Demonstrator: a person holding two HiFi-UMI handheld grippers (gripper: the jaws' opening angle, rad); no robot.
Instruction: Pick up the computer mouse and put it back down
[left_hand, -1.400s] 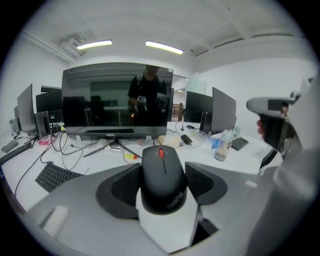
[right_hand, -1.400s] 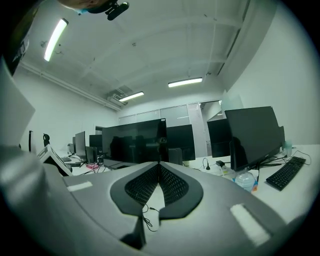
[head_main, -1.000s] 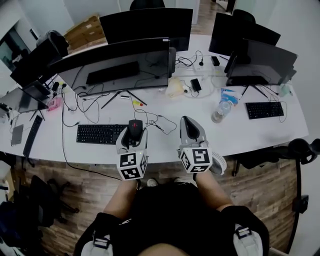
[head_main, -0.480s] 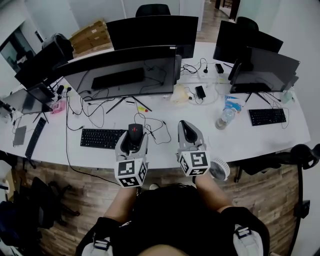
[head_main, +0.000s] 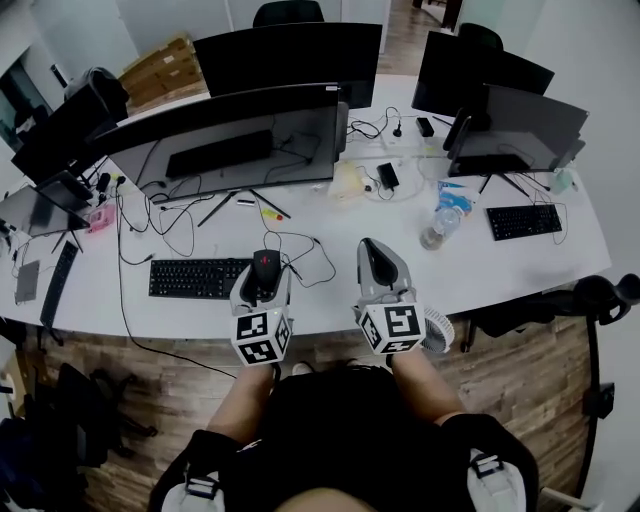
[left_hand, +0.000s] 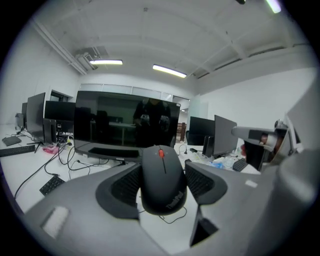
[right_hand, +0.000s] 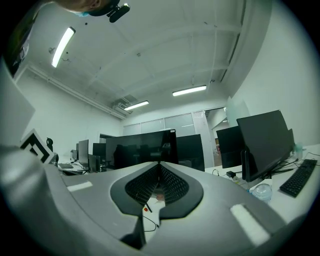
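White desk (head_main: 480, 270) crowded with monitors (head_main: 230, 140) and cables. Left gripper (head_main: 263, 284) has its jaws closed on the sides of the black mouse (left_hand: 162, 177), which appears lifted off the desk just right of a keyboard (head_main: 195, 277). Right gripper (head_main: 376, 256) hangs beside it, jaws together, holding nothing.

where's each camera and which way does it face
Head view: on the head, facing steeply down at the desk; shows left gripper, right gripper.
Left gripper view: on that gripper, facing along jaws shut on the mouse, toward a monitor.
Right gripper view: on that gripper, facing along shut, empty jaws toward monitors.
Shared: head and left gripper views both show the mouse.
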